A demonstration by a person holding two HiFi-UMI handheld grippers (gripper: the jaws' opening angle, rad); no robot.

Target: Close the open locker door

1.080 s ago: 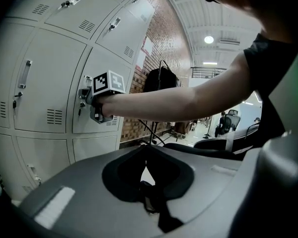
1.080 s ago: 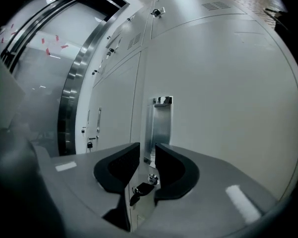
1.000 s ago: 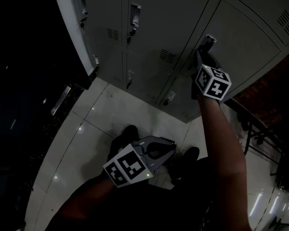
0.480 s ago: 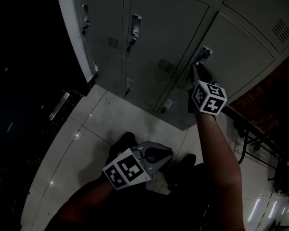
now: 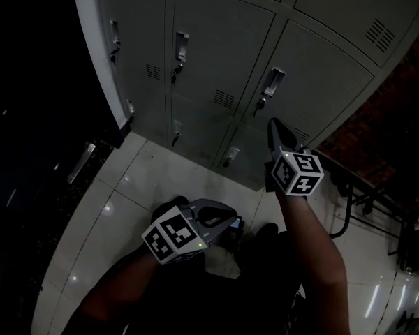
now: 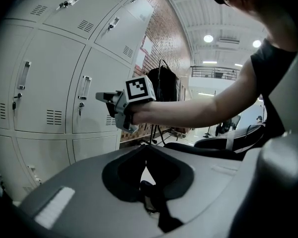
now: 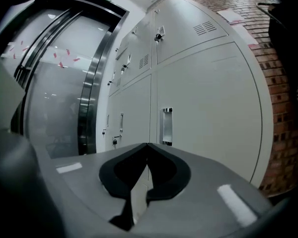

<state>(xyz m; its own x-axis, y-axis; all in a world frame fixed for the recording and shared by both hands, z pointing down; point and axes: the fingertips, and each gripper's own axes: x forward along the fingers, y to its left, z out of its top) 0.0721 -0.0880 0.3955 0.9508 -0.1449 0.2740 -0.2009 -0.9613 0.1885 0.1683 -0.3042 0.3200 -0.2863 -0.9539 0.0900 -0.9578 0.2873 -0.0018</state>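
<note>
Right gripper [image 5: 272, 127]: you drew it off the grey metal locker door [image 5: 321, 68], jaws just closed, empty
Left gripper [image 5: 227, 218]: jaws pressed together
Door: looked shut

The locker bank [image 5: 216, 40] walls off the way ahead, doors flush, only handles [image 5: 274, 82] jutting out. Open tiled floor [image 5: 140, 180] lies before it. Brick wall [image 5: 356, 145] and metal railing [image 5: 349, 211] close the right side.
</note>
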